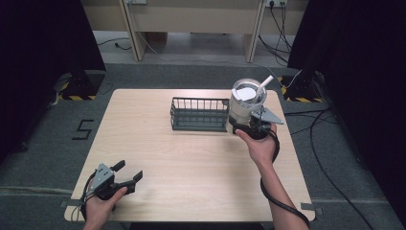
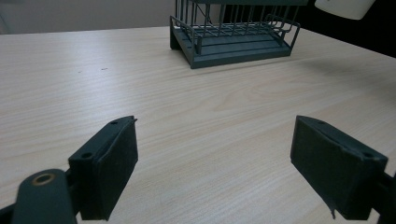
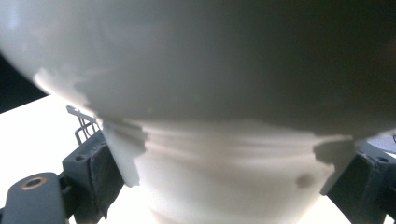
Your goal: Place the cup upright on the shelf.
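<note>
Item: white tumbler (image 1: pixel 245 103) with straw (image 1: pixel 264 86). The right gripper (image 1: pixel 253 125) is clamping its narrow base, carrying it upright just right of the wire basket (image 1: pixel 200 114), likely for stowing. The left gripper (image 1: pixel 125 175) is idling, jaws spread, well apart.

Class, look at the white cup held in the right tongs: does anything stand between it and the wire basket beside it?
Nothing visible does. The right tongs grip the white cup by its base, just right of the dark wire basket, whose open top holds nothing.
</note>
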